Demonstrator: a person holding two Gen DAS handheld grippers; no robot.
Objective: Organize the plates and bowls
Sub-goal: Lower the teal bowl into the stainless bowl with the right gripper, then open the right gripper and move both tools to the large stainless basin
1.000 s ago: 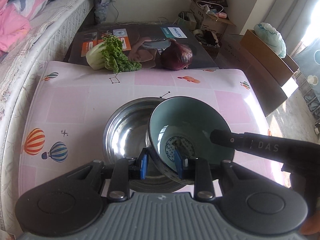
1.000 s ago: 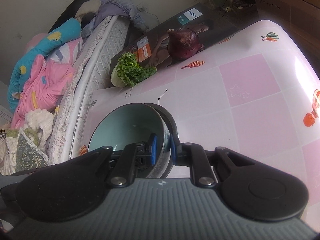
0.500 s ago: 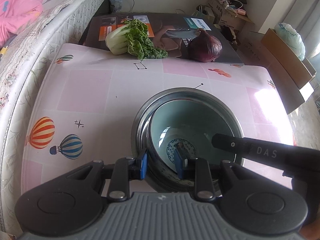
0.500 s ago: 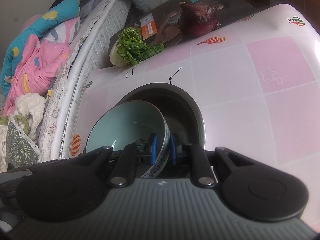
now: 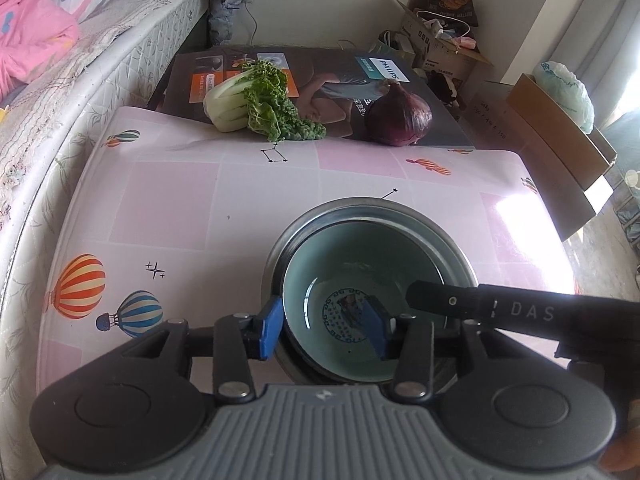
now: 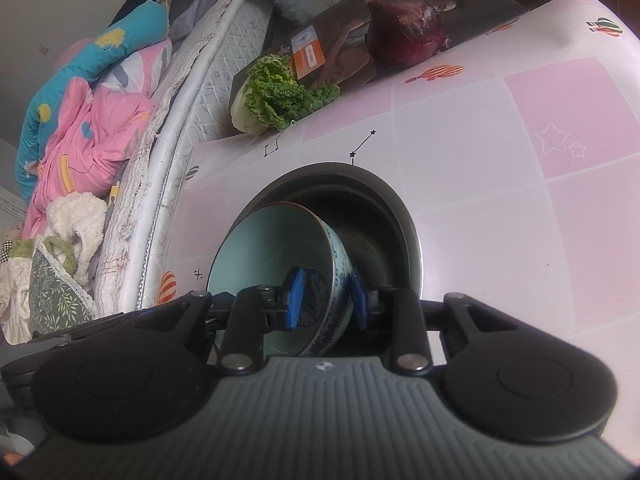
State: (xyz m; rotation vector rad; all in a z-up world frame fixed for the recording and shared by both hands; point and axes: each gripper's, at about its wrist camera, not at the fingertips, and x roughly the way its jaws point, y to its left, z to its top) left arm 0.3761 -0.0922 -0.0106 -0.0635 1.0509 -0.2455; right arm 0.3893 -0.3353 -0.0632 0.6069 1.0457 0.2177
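Note:
A teal ceramic bowl [image 5: 360, 256] with a blue pattern rests inside a larger steel bowl [image 5: 452, 248] on the pink tablecloth [image 5: 180, 200]. My left gripper [image 5: 325, 330] straddles the teal bowl's near rim, one blue pad outside and one inside. Its jaws are opening and the inner pad stands clear of the wall. In the right wrist view, my right gripper [image 6: 326, 299] straddles the teal bowl [image 6: 264, 248] at its right rim, inside the steel bowl [image 6: 384, 216]. Its jaws are opening too, with small gaps on both sides of the wall. One of its fingers [image 5: 460, 302] reaches across the bowl.
A leafy green vegetable [image 5: 256, 100] and a purple onion-like bulb [image 5: 400, 120] lie on a flat printed box [image 5: 320, 68] at the table's far edge. A mattress [image 5: 80, 60] with bedding runs along the left. Cardboard boxes [image 5: 560, 136] stand at the right.
The teal bowl came down from a tilt over the steel bowl and now sits inside it. Both grippers' pads have spread away from its rim.

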